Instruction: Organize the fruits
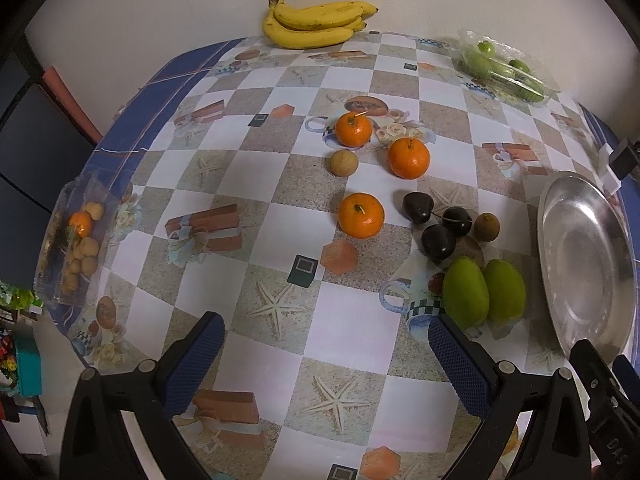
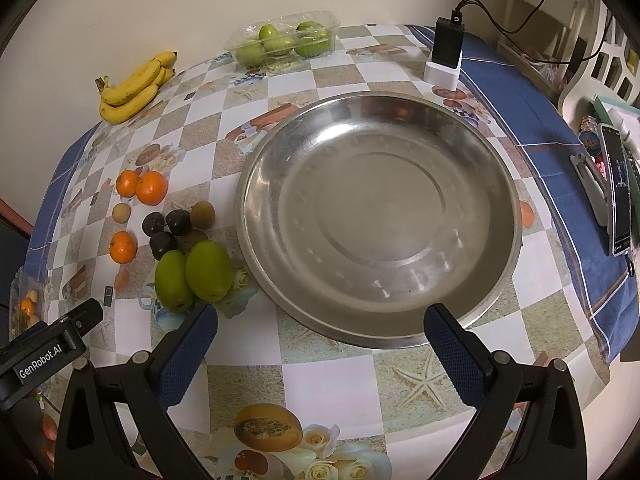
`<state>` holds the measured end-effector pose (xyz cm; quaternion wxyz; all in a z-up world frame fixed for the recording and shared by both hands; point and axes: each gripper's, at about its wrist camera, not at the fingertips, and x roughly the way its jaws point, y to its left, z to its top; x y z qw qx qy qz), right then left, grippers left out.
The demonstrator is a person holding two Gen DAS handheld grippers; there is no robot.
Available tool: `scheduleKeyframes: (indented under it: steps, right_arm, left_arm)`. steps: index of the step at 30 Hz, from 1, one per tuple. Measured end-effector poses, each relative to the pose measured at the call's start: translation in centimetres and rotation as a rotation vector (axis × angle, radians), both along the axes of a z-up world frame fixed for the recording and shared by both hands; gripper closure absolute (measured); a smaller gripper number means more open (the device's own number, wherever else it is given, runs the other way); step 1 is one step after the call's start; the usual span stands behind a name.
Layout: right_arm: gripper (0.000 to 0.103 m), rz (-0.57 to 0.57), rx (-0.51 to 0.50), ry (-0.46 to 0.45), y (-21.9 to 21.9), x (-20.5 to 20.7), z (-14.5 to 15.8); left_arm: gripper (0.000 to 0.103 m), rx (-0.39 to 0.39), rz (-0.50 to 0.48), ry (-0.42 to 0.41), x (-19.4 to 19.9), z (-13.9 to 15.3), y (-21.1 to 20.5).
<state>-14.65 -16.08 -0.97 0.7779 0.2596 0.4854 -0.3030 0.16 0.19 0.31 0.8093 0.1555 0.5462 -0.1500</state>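
Fruit lies loose on the checked, picture-printed tablecloth (image 1: 276,160), none of it yet in the wide, shallow steel dish (image 2: 472,168), which is empty. In the left wrist view, three round orange tangerines (image 1: 361,215) sit mid-frame. Below and right of them are three dark glossy plums (image 1: 438,242), and two oval green mangoes (image 1: 466,296) that touch each other, just beside the dish rim. Two small brown round fruits (image 1: 343,163) lie among them, one by the upper tangerines, one beside the plums.

Judgement: the cluster is left of the dish so either hand can carry pieces across a short gap.

Left gripper (image 1: 324,354): blue-padded jaws spread wide, holding nothing, low over bare cloth at the lower edge of the frame. Right gripper (image 2: 320,340): jaws likewise spread and empty, straddling the near rim of the dish without visibly touching it.

Further out: a bunch of yellow bananas (image 1: 316,24) at the wall in the upper centre; a clear plastic tray of green round fruit (image 2: 284,38) at the top of the right wrist view; a clear bag of small fruit (image 1: 74,244) hanging at the left table edge.

Room: open cloth ahead of the left gripper, a clear run to the tangerines. A black charger in a white stand (image 2: 446,56) and a propped phone (image 2: 618,196) crowd the upper right and right edge.
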Motion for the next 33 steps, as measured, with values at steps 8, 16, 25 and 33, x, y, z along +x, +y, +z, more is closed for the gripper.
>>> scheduleKeyframes:
  steps: [8, 16, 25, 33]
  right_arm:
    - [0.000, 0.021, -0.007, -0.010, 0.3, 0.3, 0.3]
    - [0.000, 0.047, -0.023, -0.011, 0.8, 0.7, 0.5]
    - [0.000, 0.069, -0.017, -0.037, 1.0, 1.1, 0.6]
    - [0.000, 0.101, 0.044, -0.060, 0.8, 2.9, -0.2]
  left_arm:
    - [0.000, -0.036, -0.012, -0.013, 0.1, 0.3, 0.0]
    - [0.000, -0.064, -0.004, -0.037, 0.3, 0.8, 0.3]
    - [0.000, -0.106, -0.007, -0.040, 0.5, 1.0, 0.3]
    - [0.000, -0.174, 0.018, 0.000, 1.8, -0.3, 0.0]
